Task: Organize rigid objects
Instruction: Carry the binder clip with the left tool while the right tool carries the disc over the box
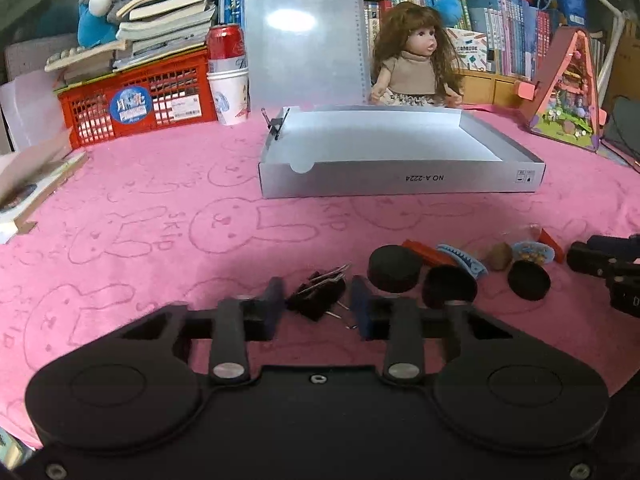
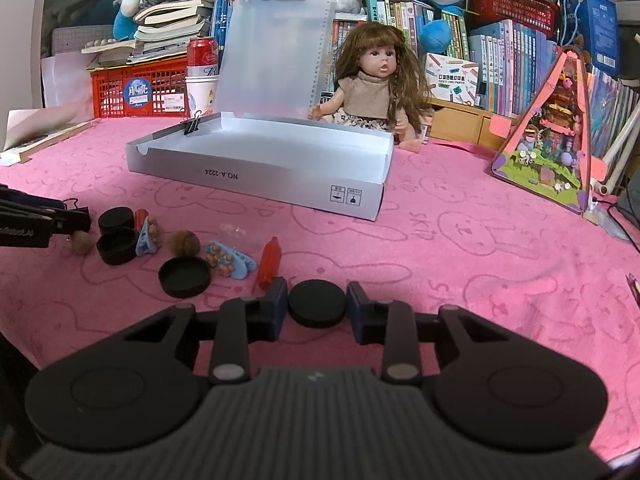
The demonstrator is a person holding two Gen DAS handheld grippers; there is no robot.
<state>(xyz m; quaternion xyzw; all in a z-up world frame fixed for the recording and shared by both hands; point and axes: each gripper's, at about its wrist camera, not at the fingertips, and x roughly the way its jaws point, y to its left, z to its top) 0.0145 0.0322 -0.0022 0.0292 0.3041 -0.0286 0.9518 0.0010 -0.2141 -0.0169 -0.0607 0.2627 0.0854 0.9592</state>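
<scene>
A shallow grey box (image 1: 400,178) (image 2: 256,172) stands open on the pink cloth, with a black binder clip (image 1: 275,124) (image 2: 193,125) on its left rim. My left gripper (image 1: 318,300) is open around a pile of black binder clips (image 1: 318,294); its pads stand just beside them. My right gripper (image 2: 317,304) is open around a black round lid (image 2: 317,304), pads close to its sides. Other black lids (image 1: 394,268) (image 2: 184,278), blue hair clips (image 1: 464,258) (image 2: 230,260), a red clip (image 2: 269,262) and walnuts (image 2: 183,243) lie between the grippers.
A doll (image 1: 414,60) (image 2: 372,80) sits behind the box beside an upright clear clipboard (image 1: 304,36). A red crate (image 1: 136,100), a can on paper cups (image 1: 228,76) and a triangular toy house (image 2: 548,140) line the back. Books lie at the left edge (image 1: 28,188).
</scene>
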